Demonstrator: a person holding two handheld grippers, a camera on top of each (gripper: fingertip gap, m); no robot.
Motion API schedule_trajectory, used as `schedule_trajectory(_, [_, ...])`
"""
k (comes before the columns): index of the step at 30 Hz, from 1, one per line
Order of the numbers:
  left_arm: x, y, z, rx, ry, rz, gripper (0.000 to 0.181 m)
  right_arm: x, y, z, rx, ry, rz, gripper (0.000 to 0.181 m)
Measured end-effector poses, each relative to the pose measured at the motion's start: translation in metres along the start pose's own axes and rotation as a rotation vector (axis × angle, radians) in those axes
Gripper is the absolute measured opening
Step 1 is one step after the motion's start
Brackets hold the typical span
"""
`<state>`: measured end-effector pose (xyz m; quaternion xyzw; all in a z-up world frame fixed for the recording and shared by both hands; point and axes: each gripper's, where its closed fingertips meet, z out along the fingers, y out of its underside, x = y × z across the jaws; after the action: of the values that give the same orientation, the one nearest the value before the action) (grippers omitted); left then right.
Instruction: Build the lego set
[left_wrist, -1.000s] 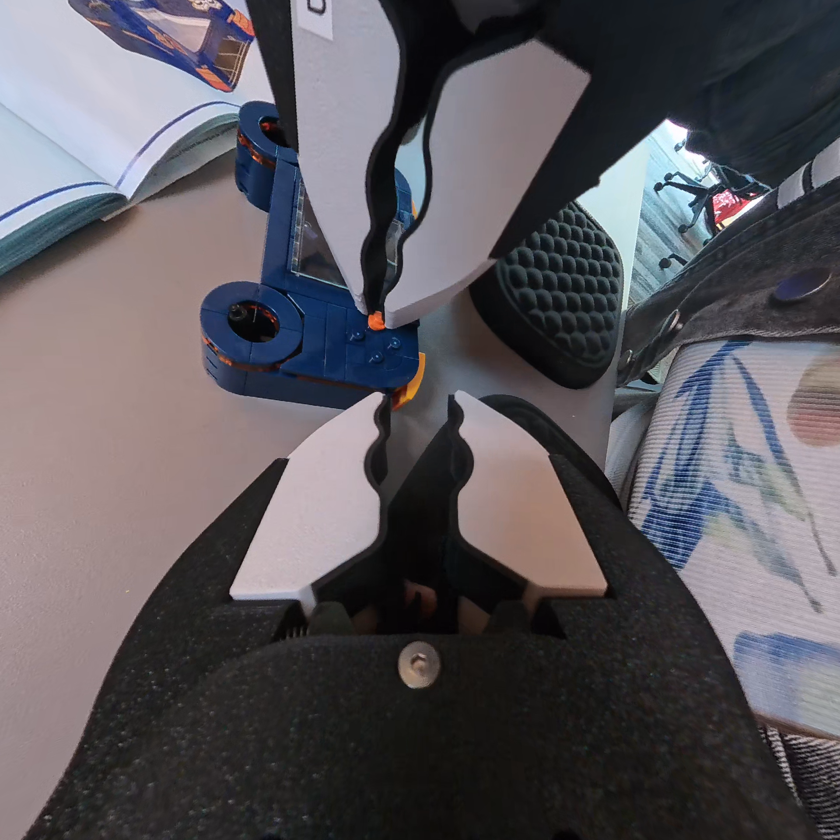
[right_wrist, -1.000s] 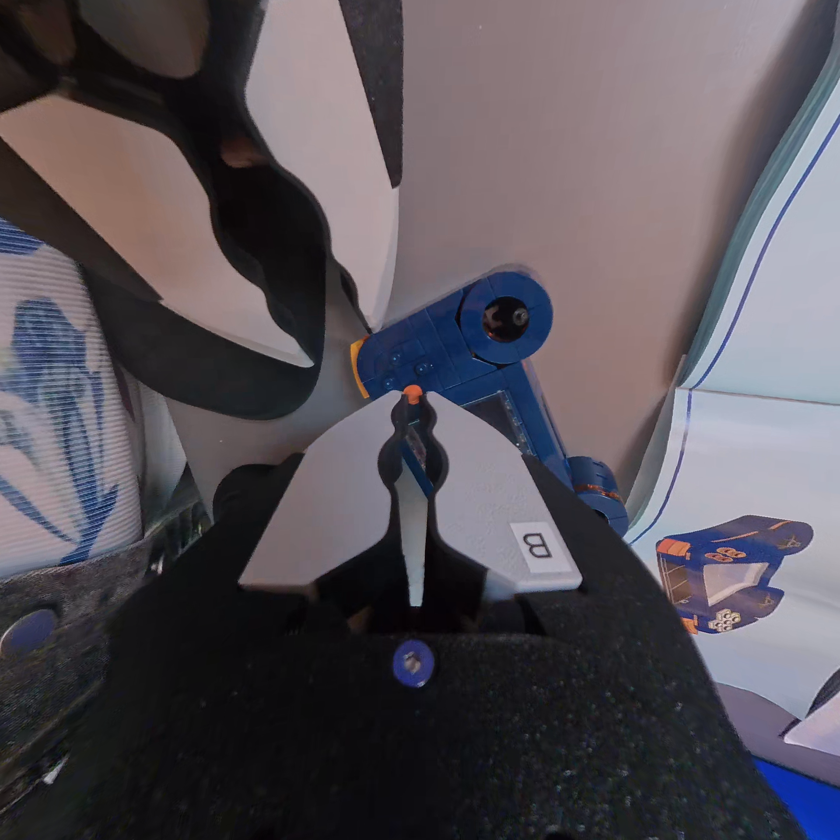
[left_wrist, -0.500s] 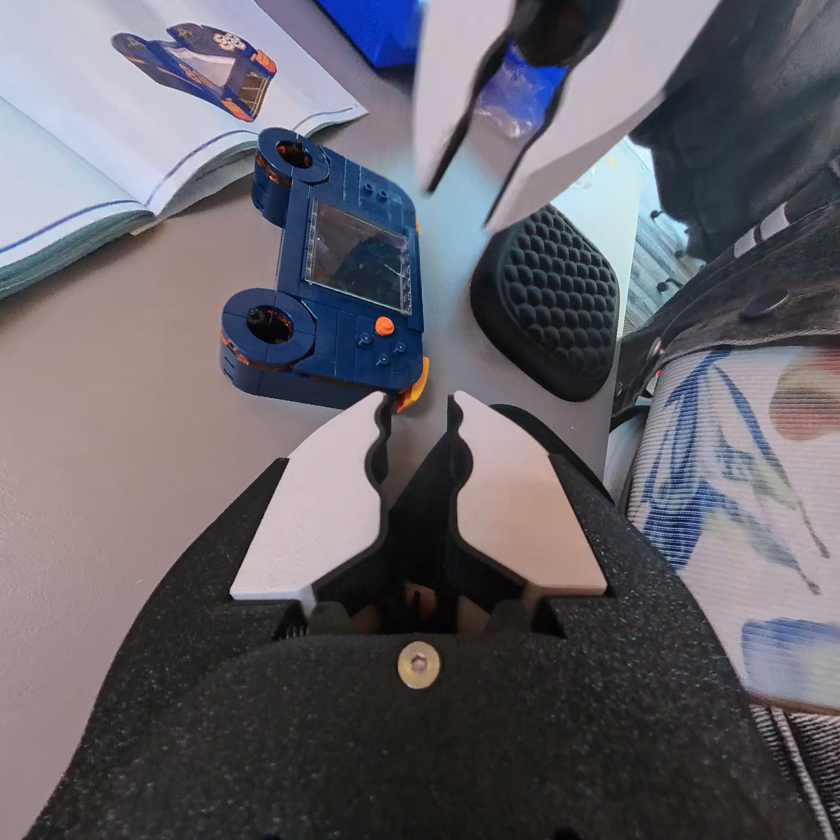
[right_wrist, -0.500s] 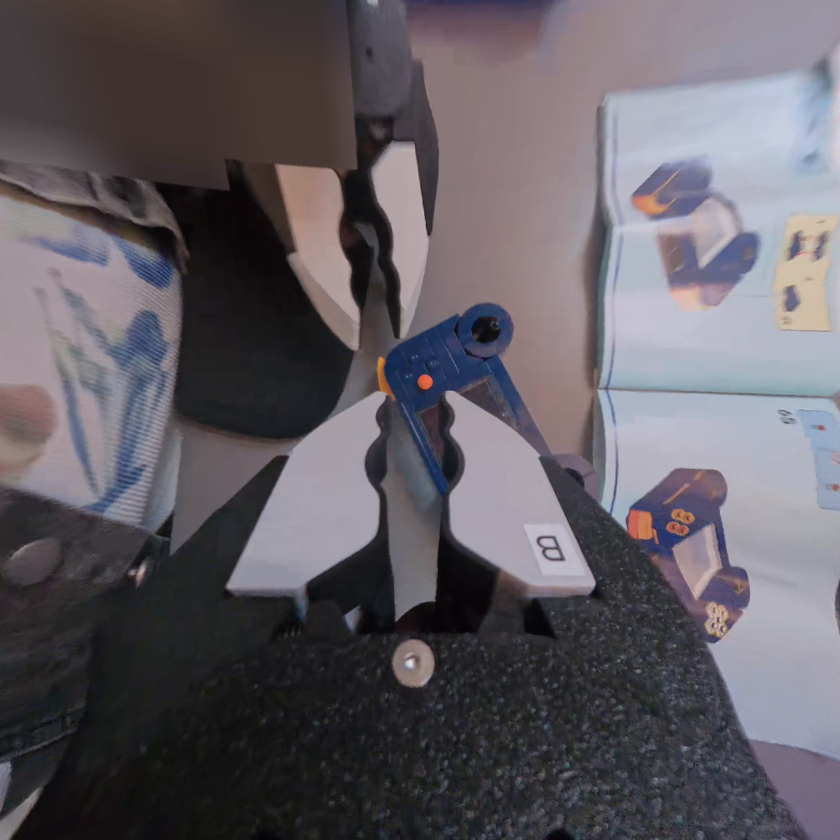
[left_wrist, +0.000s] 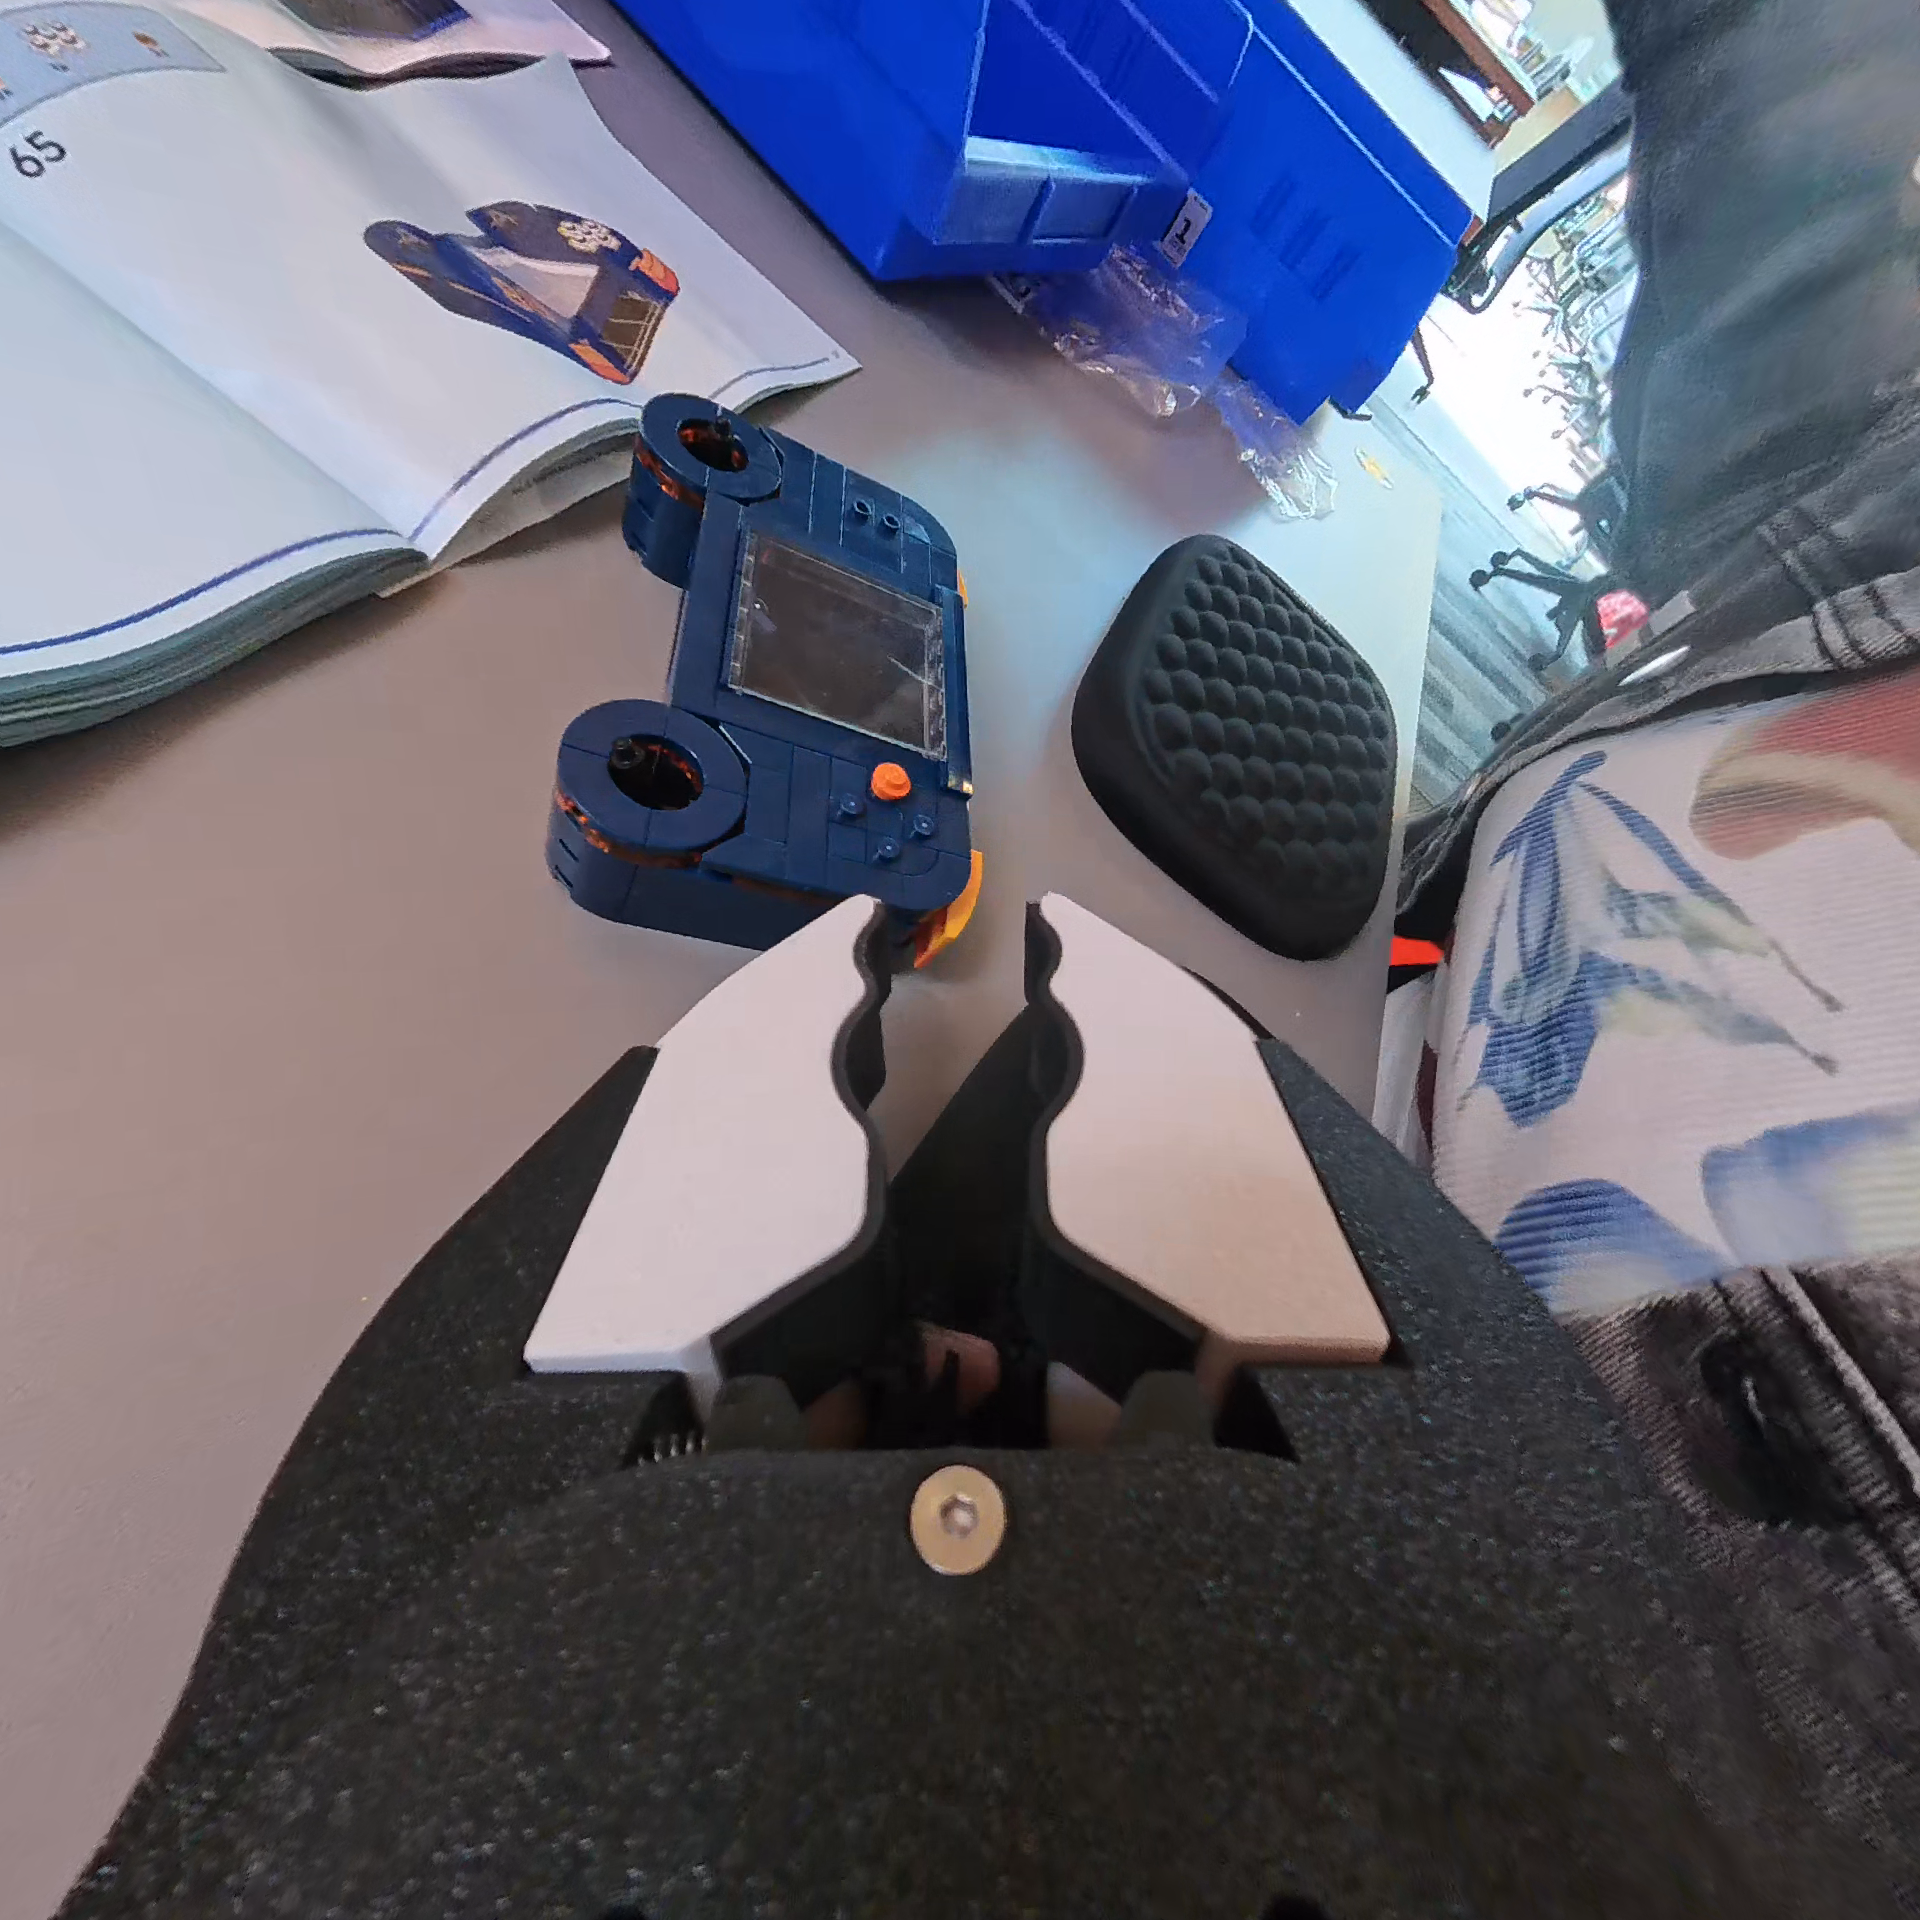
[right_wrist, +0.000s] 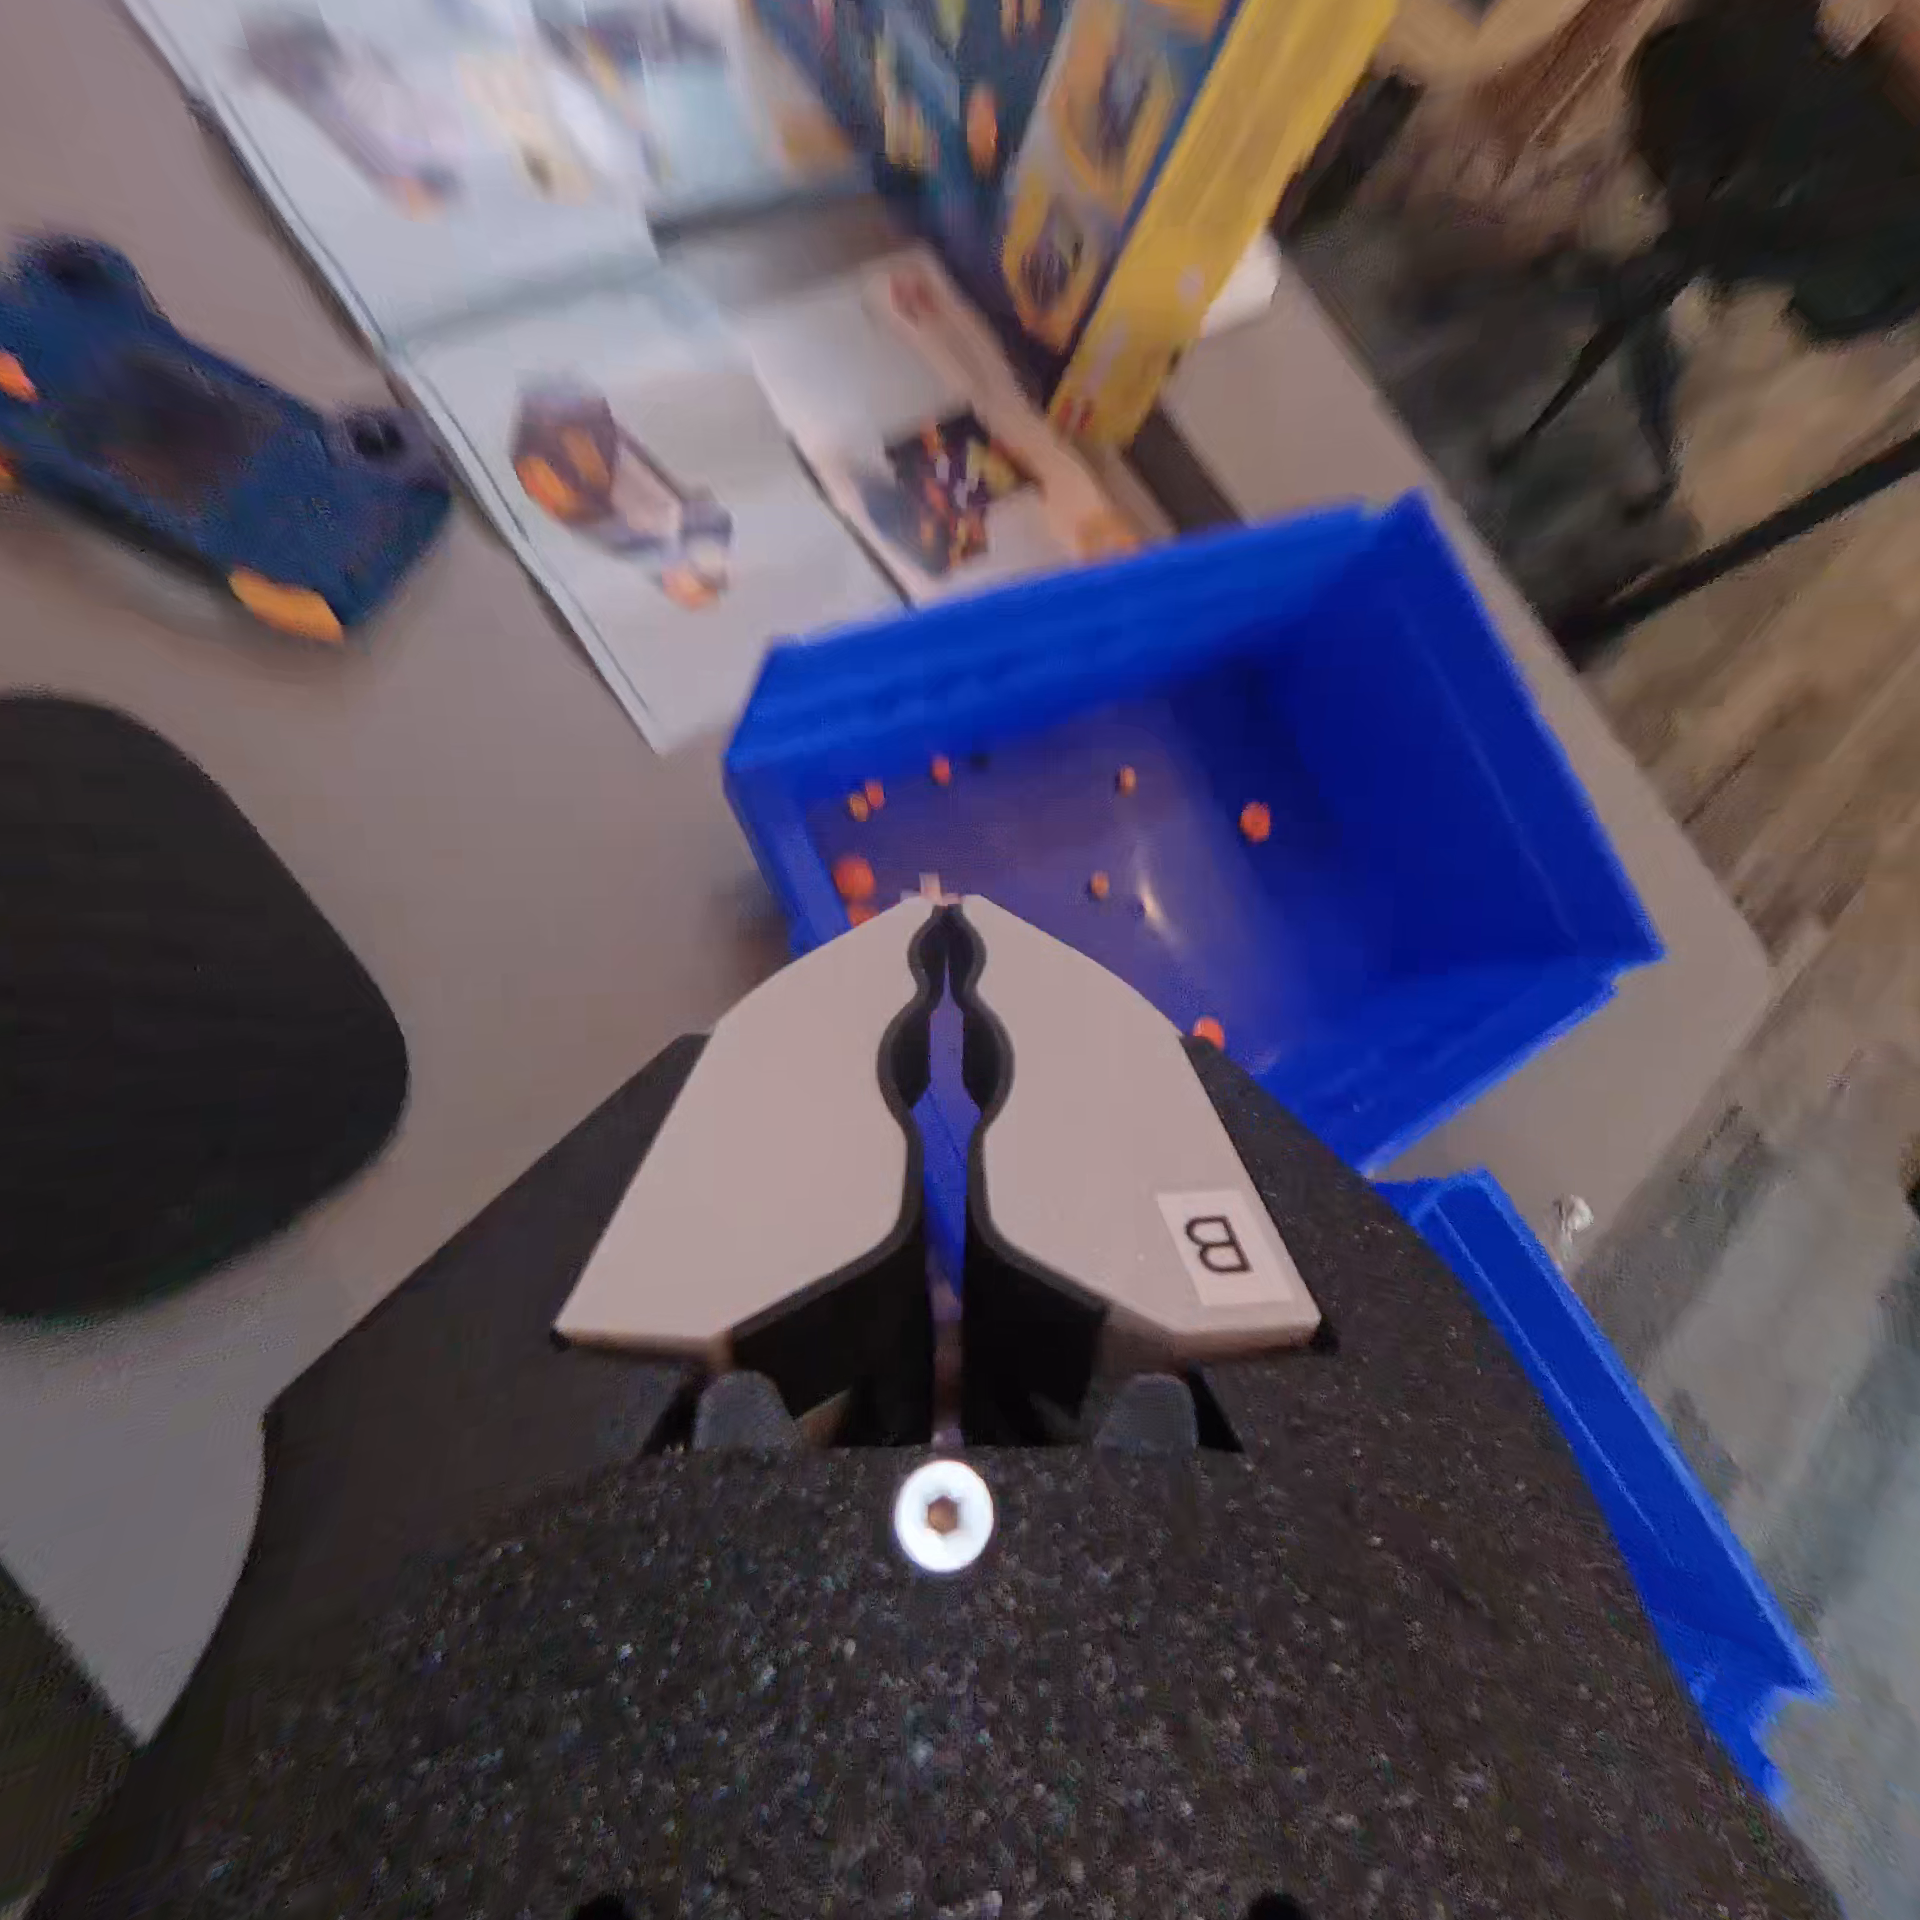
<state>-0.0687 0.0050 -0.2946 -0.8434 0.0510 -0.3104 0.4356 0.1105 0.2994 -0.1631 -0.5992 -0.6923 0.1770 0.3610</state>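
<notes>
**Grippers: L parted, R closed**

Left gripper (left_wrist: 954, 914): jaws apart w/ a clear gap, nothing between them, pointed fwd and down. Right gripper (right_wrist: 943, 906): tips meet, nothing visible between them, angled downward; view blurred.

Close, downward-facing; shared lego model (left_wrist: 790, 707)

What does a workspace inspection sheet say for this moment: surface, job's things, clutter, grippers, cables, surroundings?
Surface: grey tabletop.
Job's things: dark blue brick-built model with an orange stud lies flat; open instruction booklet beside it; open blue plastic bin holds small orange pieces.
Clutter: black dimpled pad; crumpled clear bag.
Grippers: left gripper open, at the model's edge; right gripper shut, empty, over the bin.
Cables: nothing seen.
Surroundings: yellow set box, blurred.
</notes>
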Motion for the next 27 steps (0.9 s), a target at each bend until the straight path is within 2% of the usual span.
schedule_trajectory(2, [-0.001, 0.000, 0.000, 0.001, -0.001, -0.009, 0.024, 0.012, 0.013, 0.015, -0.115, -0.090, -0.040, 0.008])
schedule_trajectory(5, [-0.001, 0.000, 0.000, 0.002, -0.001, -0.011, 0.023, 0.025, 0.026, 0.049, -0.246, -0.230, -0.222, 0.018])
schedule_trajectory(7, [-0.001, -0.001, -0.001, 0.008, -0.007, -0.002, 0.023, 0.035, 0.033, 0.072, -0.313, -0.309, -0.325, 0.016])
schedule_trajectory(9, [0.000, -0.001, -0.001, 0.014, -0.014, 0.014, 0.023, 0.039, 0.036, 0.095, -0.329, -0.393, -0.376, 0.005])
schedule_trajectory(11, [0.000, -0.001, -0.001, 0.013, -0.020, 0.022, 0.022, 0.031, 0.035, 0.116, -0.306, -0.502, -0.397, 0.005])
schedule_trajectory(16, [-0.002, 0.003, 0.002, -0.029, -0.016, 0.004, 0.022, -0.016, 0.040, 0.149, -0.271, -0.747, -0.452, 0.010])
schedule_trajectory(20, [-0.002, 0.005, 0.004, -0.043, -0.008, -0.013, 0.022, -0.030, 0.050, 0.170, -0.264, -0.730, -0.561, 0.011])
schedule_trajectory(27, [-0.001, 0.002, 0.001, -0.021, 0.002, -0.017, 0.022, -0.035, 0.054, 0.186, -0.245, -0.739, -0.504, 0.010])
